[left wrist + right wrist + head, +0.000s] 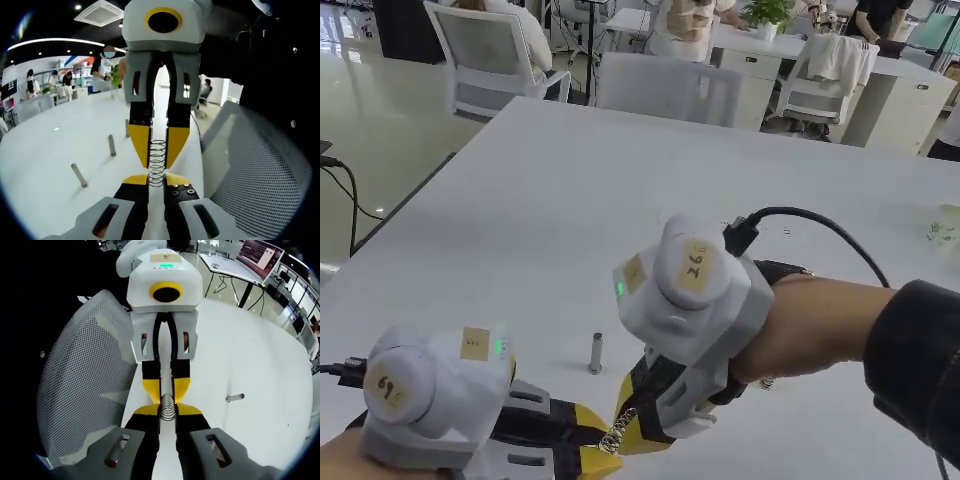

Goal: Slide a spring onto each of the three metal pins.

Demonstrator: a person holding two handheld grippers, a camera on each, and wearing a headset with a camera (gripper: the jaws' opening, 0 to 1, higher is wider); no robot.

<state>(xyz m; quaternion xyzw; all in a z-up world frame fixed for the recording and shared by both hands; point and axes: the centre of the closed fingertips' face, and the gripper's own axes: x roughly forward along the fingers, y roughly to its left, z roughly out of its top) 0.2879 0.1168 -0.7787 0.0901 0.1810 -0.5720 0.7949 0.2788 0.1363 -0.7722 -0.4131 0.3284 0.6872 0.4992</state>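
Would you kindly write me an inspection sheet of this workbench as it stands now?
Surface: white table, bare across the middle.
Job's things: three metal pins upright, no springs on them; one spring held off the table.
Clutter: small pale item at the table's far edge, unclear.
Grippers: left gripper and right gripper tip to tip, both apparently closed on the spring.
Cables: black cable from right gripper; floor cable.
Surroundings: office chairs, desks, people.
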